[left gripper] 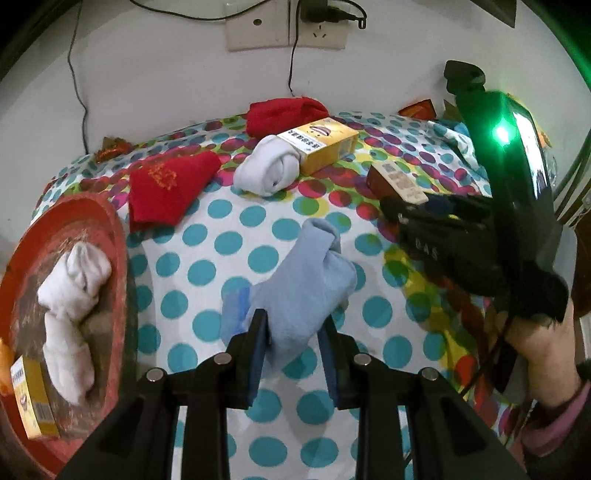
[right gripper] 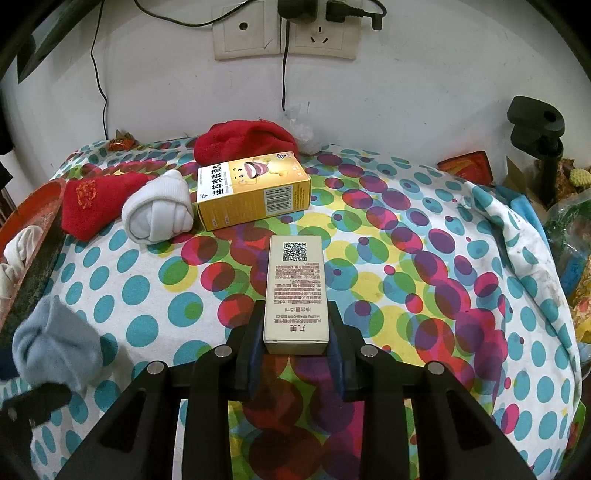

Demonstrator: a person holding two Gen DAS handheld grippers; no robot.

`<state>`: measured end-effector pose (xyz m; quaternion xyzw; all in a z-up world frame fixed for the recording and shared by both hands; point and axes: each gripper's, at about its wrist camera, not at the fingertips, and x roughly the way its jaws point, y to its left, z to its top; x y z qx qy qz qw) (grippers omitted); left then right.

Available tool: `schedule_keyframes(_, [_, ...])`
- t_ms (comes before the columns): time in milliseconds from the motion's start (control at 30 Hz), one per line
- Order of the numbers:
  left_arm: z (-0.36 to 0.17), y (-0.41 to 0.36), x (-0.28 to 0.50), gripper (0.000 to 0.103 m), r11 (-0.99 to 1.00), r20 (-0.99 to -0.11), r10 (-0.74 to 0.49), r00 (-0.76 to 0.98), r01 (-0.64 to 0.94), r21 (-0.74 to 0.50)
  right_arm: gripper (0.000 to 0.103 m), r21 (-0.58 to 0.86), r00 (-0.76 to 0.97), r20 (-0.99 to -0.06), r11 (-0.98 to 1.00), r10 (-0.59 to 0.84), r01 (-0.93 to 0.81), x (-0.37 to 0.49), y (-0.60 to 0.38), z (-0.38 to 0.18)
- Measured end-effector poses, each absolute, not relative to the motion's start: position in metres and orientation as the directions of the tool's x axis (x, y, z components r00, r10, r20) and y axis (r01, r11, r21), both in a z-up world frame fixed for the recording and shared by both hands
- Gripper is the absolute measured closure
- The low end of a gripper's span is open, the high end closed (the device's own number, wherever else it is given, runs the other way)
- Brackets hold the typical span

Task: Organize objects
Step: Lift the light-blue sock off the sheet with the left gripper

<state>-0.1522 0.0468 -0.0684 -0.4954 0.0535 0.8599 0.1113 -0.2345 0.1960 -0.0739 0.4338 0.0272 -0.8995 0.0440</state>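
My left gripper (left gripper: 293, 330) is shut on a rolled light-blue sock (left gripper: 308, 284), lifted over the polka-dot cloth; the same sock (right gripper: 55, 343) shows at the lower left of the right wrist view. My right gripper (right gripper: 295, 332) is shut on a beige box with a QR code (right gripper: 295, 288), also seen as the beige box (left gripper: 400, 179). On the cloth lie a yellow medicine box (right gripper: 253, 192), a rolled white sock (right gripper: 159, 212), a red sock with gold print (right gripper: 94, 203) and a red sock bundle (right gripper: 243, 138). A red tray (left gripper: 110, 236) at left holds white socks (left gripper: 72, 314) and a small yellow box (left gripper: 33, 398).
The wall behind has sockets (right gripper: 284, 33) with plugged cables hanging down. A black clamp stand (right gripper: 539, 144) and colourful clutter (right gripper: 576, 236) crowd the right edge. A person's hand in a pink sleeve (left gripper: 543, 354) holds the right gripper's handle.
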Motion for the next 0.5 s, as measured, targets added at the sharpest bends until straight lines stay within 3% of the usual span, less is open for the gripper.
schedule_keyframes(500, [-0.061, 0.04, -0.109, 0.075, -0.987, -0.834, 0.106, -0.541, -0.161, -0.02, 0.074, -0.012, -0.619, -0.783, -0.995, -0.054, 0.101, -0.235, 0.195, -0.073])
